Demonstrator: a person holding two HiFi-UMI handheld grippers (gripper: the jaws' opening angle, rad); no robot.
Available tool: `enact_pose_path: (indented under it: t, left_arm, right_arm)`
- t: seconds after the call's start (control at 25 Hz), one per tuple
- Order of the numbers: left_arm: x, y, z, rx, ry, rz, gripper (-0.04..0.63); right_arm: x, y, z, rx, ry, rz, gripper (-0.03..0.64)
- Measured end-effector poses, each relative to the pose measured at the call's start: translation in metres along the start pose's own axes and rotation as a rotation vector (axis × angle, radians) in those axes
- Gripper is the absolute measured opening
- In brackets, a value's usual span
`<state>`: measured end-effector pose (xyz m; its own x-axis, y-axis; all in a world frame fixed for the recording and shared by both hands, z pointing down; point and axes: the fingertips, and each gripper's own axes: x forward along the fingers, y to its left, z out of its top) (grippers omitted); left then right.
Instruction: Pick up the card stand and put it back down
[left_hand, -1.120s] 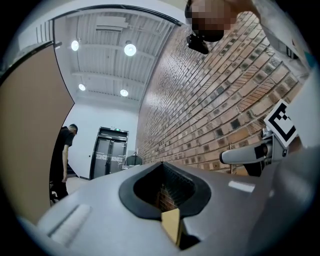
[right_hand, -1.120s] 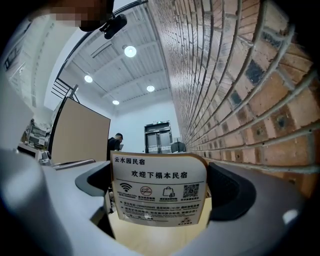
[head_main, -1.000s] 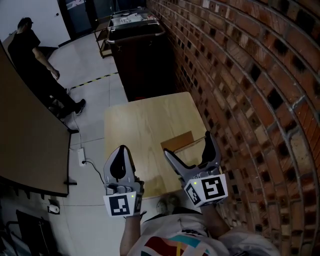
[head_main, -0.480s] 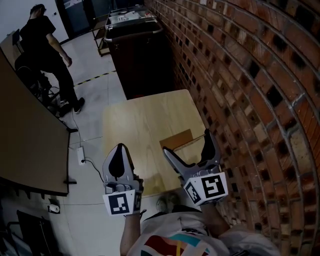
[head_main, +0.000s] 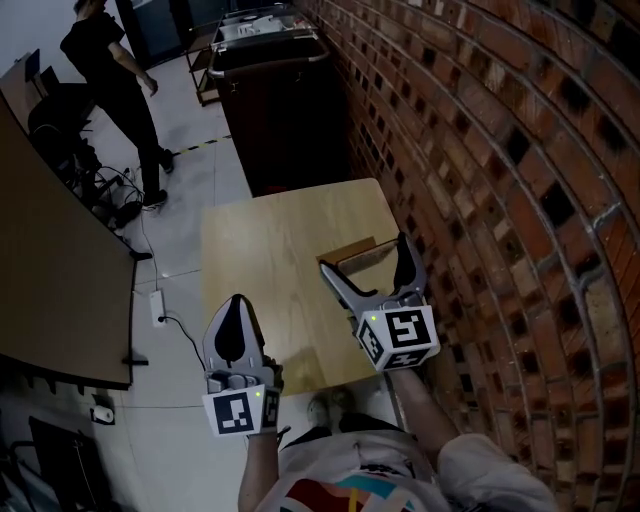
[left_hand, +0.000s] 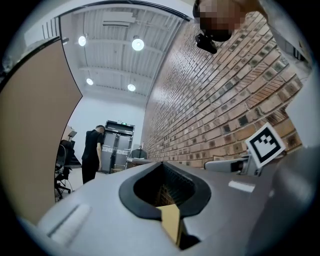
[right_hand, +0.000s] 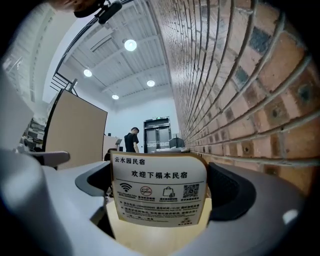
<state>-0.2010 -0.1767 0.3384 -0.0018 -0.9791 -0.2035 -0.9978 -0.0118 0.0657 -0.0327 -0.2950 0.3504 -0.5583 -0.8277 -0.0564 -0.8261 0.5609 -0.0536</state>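
Note:
The card stand (head_main: 352, 248) is a printed sign on a brown base, upright on the pale wooden table (head_main: 270, 240) near its right edge by the brick wall. My right gripper (head_main: 364, 254) is open, with one jaw on each side of the stand. In the right gripper view the card stand (right_hand: 158, 192) fills the space between the jaws, with a gap on both sides. My left gripper (head_main: 232, 328) hangs over the table's near left corner, shut and holding nothing. Its closed jaws point across the table in the left gripper view (left_hand: 165, 195).
A brick wall (head_main: 480, 150) runs close along the table's right side. A dark cabinet (head_main: 280, 110) stands beyond the table's far edge. A brown partition (head_main: 50, 260) is at the left, with a power strip (head_main: 155, 308) on the floor. A person (head_main: 115, 80) walks at the far left.
My right gripper has moved forward, so its open jaws now stand on either side of the card stand. The person in the background has walked farther away. The left gripper has hardly moved.

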Motion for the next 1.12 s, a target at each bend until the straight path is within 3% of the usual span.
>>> enact_pose_path:
  t: [0.24,0.48,0.6,0.76,1.12]
  left_arm:
    - [-0.006,0.015,-0.028,-0.015,0.083,0.049,0.006]
    - [0.0,0.034,-0.038,0.026,0.118,0.07,0.006]
    - [0.004,0.048,-0.045,0.029,0.129,0.105,0.006]
    - [0.008,0.063,-0.058,0.029,0.162,0.145,0.006]
    - [0.022,0.069,-0.073,0.022,0.182,0.153,0.006]
  right_arm:
    - [0.102,-0.053,-0.066,-0.02,0.133,-0.061,0.575]
    - [0.187,-0.094,-0.173,-0.044,0.405,-0.117,0.575]
    - [0.212,-0.105,-0.212,-0.025,0.491,-0.14,0.575]
    - [0.234,-0.11,-0.239,0.006,0.55,-0.166,0.575]
    - [0.255,-0.116,-0.259,0.034,0.555,-0.197,0.575]
